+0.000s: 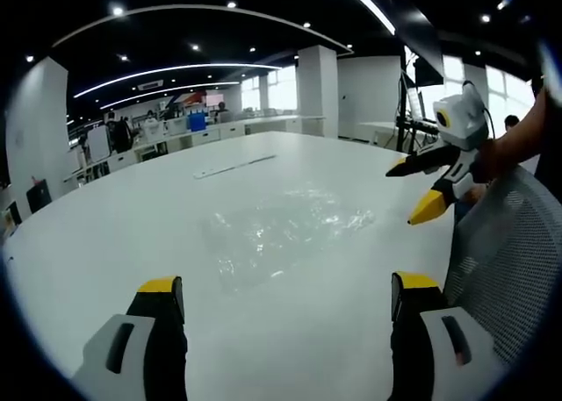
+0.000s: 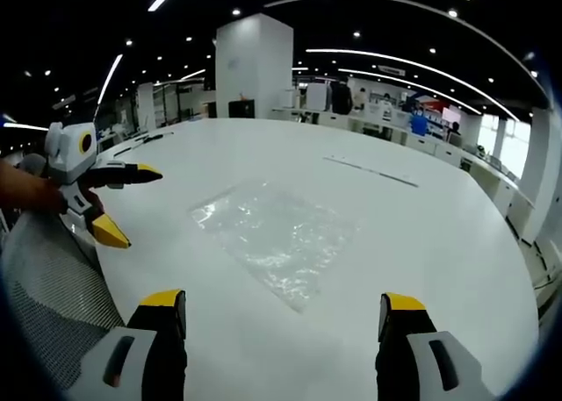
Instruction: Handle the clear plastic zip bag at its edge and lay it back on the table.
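Clear zip bag (image 2: 277,239) is lying flat mid-table (image 2: 439,243), touching neither gripper. Left gripper (image 1: 285,297) and right gripper (image 2: 281,315) are hovering near it, jaws spread, empty. Likely pre-grasp: next move needs one jaw sliding under a bag edge.

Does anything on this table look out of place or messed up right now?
Nothing stands out. The clear zip bag lies flat on the white table, wrinkled but with no visible tear or spill. Both the left gripper and the right gripper are open and apart from it. A thin strip lies farther back.
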